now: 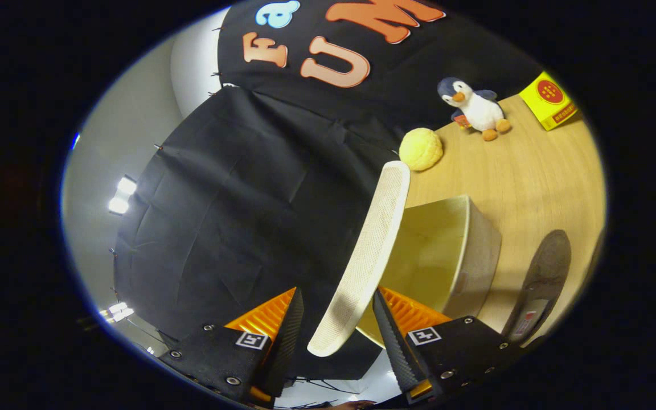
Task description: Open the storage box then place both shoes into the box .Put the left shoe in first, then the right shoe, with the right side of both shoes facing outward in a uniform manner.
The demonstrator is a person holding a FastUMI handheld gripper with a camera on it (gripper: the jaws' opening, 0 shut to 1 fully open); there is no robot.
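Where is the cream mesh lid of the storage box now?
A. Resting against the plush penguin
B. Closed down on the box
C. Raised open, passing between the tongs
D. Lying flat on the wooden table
C: the cream mesh lid stands raised beside the open cream storage box, its lower end between the tongs, whose fingers stand apart from it.

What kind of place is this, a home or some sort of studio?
Probably a staged recording booth: black cloth wall, bright studio lights, and a wooden table with props. The open gripper straddles the storage box's raised lid.

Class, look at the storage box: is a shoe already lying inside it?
No: the open storage box shows a bare interior, and a shoe lies on the table beside it.
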